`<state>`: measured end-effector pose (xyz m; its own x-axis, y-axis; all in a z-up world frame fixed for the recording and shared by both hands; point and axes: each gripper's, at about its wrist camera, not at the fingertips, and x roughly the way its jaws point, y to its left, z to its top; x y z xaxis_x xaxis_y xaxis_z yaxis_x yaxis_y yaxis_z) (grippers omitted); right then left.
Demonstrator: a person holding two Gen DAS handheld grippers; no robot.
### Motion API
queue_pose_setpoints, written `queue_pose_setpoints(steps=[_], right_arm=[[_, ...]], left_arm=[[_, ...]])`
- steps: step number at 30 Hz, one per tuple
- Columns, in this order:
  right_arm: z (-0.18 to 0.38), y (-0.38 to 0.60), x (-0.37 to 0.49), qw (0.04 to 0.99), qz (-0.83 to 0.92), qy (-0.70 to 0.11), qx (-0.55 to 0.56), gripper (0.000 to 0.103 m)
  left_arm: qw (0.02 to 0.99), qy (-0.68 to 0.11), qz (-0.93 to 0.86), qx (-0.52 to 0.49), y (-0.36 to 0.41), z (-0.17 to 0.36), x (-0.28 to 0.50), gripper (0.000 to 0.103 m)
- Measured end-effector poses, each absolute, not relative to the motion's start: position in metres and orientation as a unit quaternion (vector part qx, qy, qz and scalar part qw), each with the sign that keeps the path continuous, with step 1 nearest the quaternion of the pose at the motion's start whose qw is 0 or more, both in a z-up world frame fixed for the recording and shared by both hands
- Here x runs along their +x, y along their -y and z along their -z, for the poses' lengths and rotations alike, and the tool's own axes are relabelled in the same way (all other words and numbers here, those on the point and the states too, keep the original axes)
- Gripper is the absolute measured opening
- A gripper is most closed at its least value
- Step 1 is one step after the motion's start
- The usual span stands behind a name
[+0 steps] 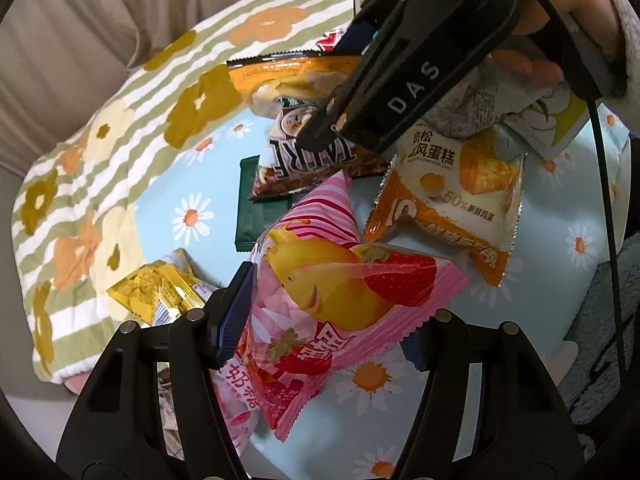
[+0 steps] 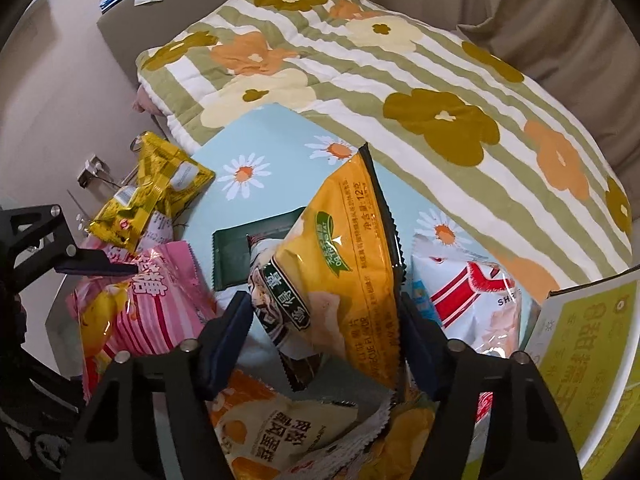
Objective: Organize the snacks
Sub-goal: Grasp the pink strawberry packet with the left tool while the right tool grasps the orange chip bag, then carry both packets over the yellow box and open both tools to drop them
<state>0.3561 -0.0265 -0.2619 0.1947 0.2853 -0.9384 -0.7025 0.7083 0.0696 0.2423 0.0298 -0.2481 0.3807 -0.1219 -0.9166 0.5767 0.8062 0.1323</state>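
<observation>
2 grippers work over a small table with a light blue daisy cloth [image 1: 224, 148], and a striped flower blanket [image 1: 100, 152] lies behind it. Going from left to right in the left wrist view, there is 1 yellow snack bag [image 1: 156, 294] at the table's left edge, then 1 dark green flat packet [image 1: 256, 208] lying flat, partly under 1 brown snack bag [image 1: 296, 160]. Next comes 1 pink strawberry candy bag [image 1: 332, 292], and it sits right between the fingers of the left gripper [image 1: 324, 340]. Both blue pads press on the pink bag's sides, so the left gripper is clamped on it. To the right of it lies 1 orange and white cake bag [image 1: 452, 200] on the cloth. Above that, the right gripper [image 2: 324, 332] reaches down, held by a hand [image 1: 532, 40] at the top right. In the right wrist view, its 2 pads squeeze 1 orange chip bag [image 2: 344, 264], which stands up tall between them, so it is clamped on that bag. Just right of the chip bag lies 1 white and red snack bag [image 2: 476, 300]. At the far right is 1 green and yellow box [image 2: 592, 340]; I cannot tell what is inside it.
</observation>
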Motion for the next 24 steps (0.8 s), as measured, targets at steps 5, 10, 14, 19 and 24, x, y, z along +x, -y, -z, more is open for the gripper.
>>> queue_pose_setpoints(steps=[5, 10, 14, 19, 24], right_arm=[[0.252, 0.027, 0.349, 0.755, -0.333, -0.536, -0.182, 0.054], [0.231, 0.030, 0.338, 0.774, -0.325, -0.513, -0.177, 0.054], [0.204, 0.038, 0.328, 0.793, -0.314, -0.494, -0.168, 0.053], [0.172, 0.052, 0.313, 0.816, -0.300, -0.470, -0.150, 0.053], [0.141, 0.074, 0.296, 0.839, -0.278, -0.449, -0.129, 0.053]], left_arm=[[0.808, -0.507, 0.208, 0.214, -0.032, 0.240, 0.236, 0.060], [0.817, -0.499, 0.198, 0.212, -0.036, 0.228, 0.227, 0.060], [0.828, -0.484, 0.193, 0.207, -0.038, 0.210, 0.219, 0.060], [0.844, -0.453, 0.195, 0.212, -0.036, 0.183, 0.210, 0.060], [0.856, -0.425, 0.204, 0.211, -0.031, 0.157, 0.204, 0.060]])
